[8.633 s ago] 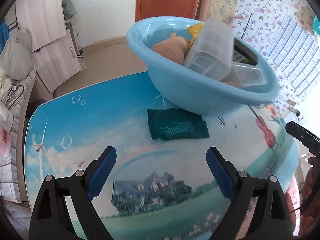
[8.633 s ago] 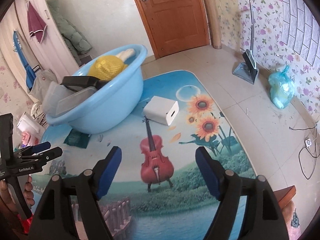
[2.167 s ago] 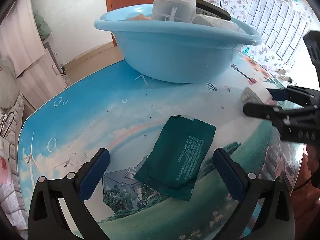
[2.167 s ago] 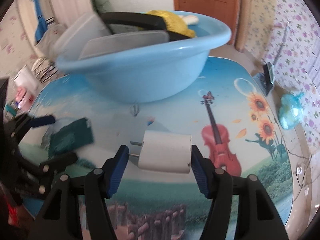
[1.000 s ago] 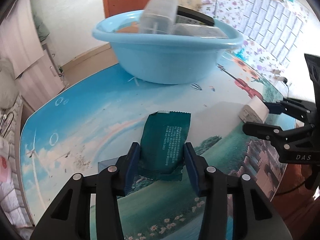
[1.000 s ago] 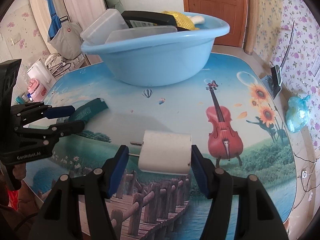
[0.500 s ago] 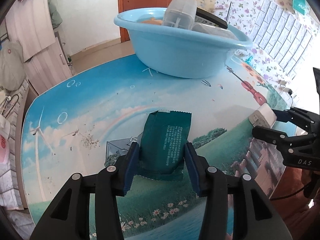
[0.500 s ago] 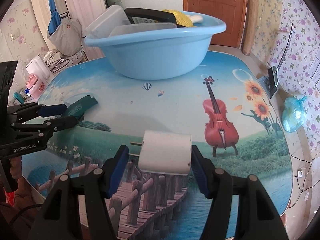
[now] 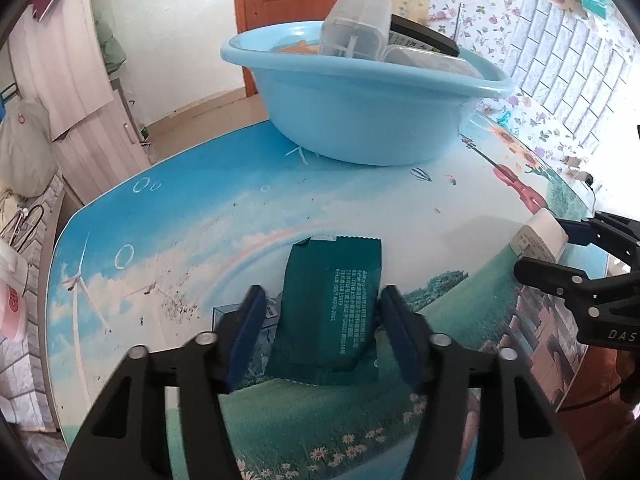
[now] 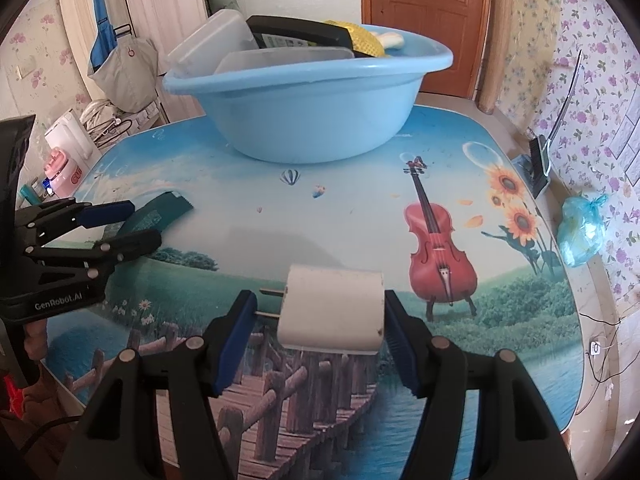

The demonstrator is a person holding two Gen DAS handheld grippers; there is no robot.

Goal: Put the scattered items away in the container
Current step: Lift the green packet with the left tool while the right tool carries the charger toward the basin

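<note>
Right now, both hands: each holds a loaded gripper over the near half of the table, well short of the basin.
Left gripper (image 9: 320, 320): held low and level, fingers pointing toward the basin, blue pads pressed in on the two long edges of the green packet.
Green packet (image 9: 332, 308): dark green foil sachet with white print, pinched near its lower half, its crimped top edge pointing at the basin; whether it rests on the table or hangs just clear of it, I cannot tell.
Right gripper (image 10: 318, 320): also low and roughly level, aimed across the table at the basin, jaws closed on the white charger.
White charger (image 10: 332, 312): blocky white plug adapter, metal prongs sticking out to the left past the left pad, which sits at their tips; the right pad lies flat against its side.
Spacing of the two: from the right wrist view the left gripper (image 10: 108, 224) sits off to the left at a similar height, apart from the right one; from the left wrist view the right gripper (image 9: 560, 248) sits at the far right edge.
Person: fingers wrapped round the left gripper's handle at the table's edge.
Blue basin (image 10: 320, 116): stands at the far side of the table, already heaped with clear plastic boxes (image 10: 224, 44), a flat black item and something yellow.
Table (image 10: 360, 200): covered with a printed cloth of sky, violin and sunflowers.
</note>
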